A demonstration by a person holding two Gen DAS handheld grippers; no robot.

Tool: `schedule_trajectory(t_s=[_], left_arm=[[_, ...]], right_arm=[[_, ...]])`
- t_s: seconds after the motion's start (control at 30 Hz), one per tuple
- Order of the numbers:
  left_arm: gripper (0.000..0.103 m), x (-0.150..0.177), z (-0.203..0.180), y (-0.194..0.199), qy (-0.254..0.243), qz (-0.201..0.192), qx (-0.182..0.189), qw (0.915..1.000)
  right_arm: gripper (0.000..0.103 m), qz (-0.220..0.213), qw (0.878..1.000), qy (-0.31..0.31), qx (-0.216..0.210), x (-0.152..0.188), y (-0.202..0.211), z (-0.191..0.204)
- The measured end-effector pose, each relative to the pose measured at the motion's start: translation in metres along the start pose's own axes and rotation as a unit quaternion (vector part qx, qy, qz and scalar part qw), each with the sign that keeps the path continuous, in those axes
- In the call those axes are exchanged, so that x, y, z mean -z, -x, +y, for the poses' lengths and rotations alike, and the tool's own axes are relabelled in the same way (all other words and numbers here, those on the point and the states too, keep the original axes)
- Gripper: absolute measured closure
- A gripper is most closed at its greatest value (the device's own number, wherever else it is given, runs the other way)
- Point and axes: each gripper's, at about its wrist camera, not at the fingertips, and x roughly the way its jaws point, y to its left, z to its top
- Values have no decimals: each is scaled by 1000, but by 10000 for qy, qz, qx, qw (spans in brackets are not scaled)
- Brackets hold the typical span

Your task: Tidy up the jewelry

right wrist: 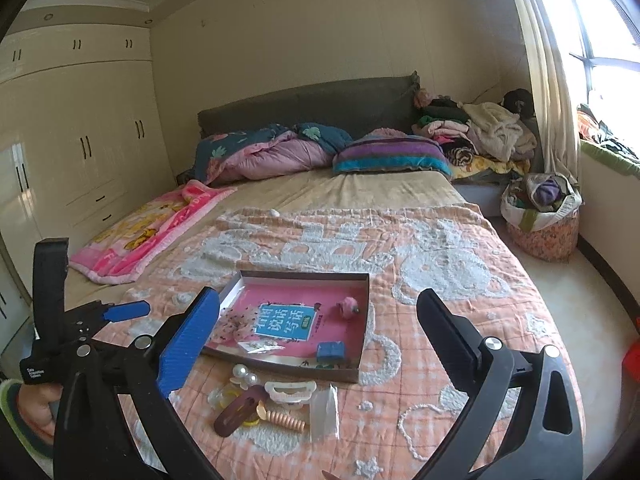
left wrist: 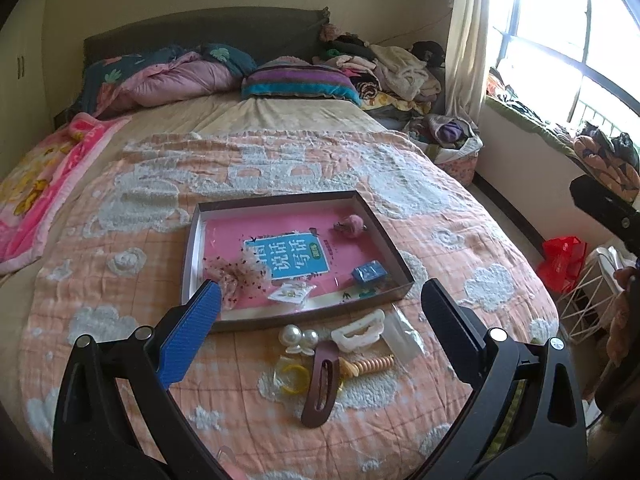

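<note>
A shallow brown tray point(left wrist: 280, 199) point(right wrist: 304, 274) lies on the bed, lined with a pink book. Inside it are a pink pompom point(left wrist: 352, 226) point(right wrist: 348, 307), a small blue box point(left wrist: 369, 272) point(right wrist: 331, 351), a speckled sheer scrunchie point(left wrist: 240, 276) and a small earring packet point(left wrist: 290, 293). In front of the tray lie a pearl clip point(left wrist: 298, 338) point(right wrist: 244, 374), a white claw clip point(left wrist: 358, 330) point(right wrist: 290, 392), a brown hair clip point(left wrist: 320, 384) point(right wrist: 236, 414), a yellow ring point(left wrist: 294, 378) and a beige spiral clip point(left wrist: 372, 364) point(right wrist: 284, 420). My left gripper point(left wrist: 320, 286) and right gripper point(right wrist: 318, 294) hover above these, both open and holding nothing.
A clear plastic bag point(left wrist: 402, 332) point(right wrist: 324, 412) lies beside the clips. The peach quilt point(left wrist: 280, 160) covers the bed, with pillows and piled clothes point(right wrist: 480, 128) at the head. A laundry basket point(right wrist: 540, 216) stands on the floor at right; wardrobes point(right wrist: 80, 140) line the left wall.
</note>
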Motion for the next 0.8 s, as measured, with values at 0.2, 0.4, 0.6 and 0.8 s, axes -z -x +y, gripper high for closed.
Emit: schedule_trajectory(t_s=[0.2,0.4,0.6,0.8], left_arm=[[10,16,-4,2,-68,117,-57,9999],[10,31,-5,-1,-144,274,-134,9994],[10,46,-4,-5,-204,417,-193,9987],[10,60,1,-10,-206,596,-298,9976]], right_arm=[[4,46,9999,99,-2,10,9,1],[4,239,9995,207,11,28,7,4],[4,487,9986,193,-4,47,-2,3],[4,751,9970,176,-22,66,-13,2]])
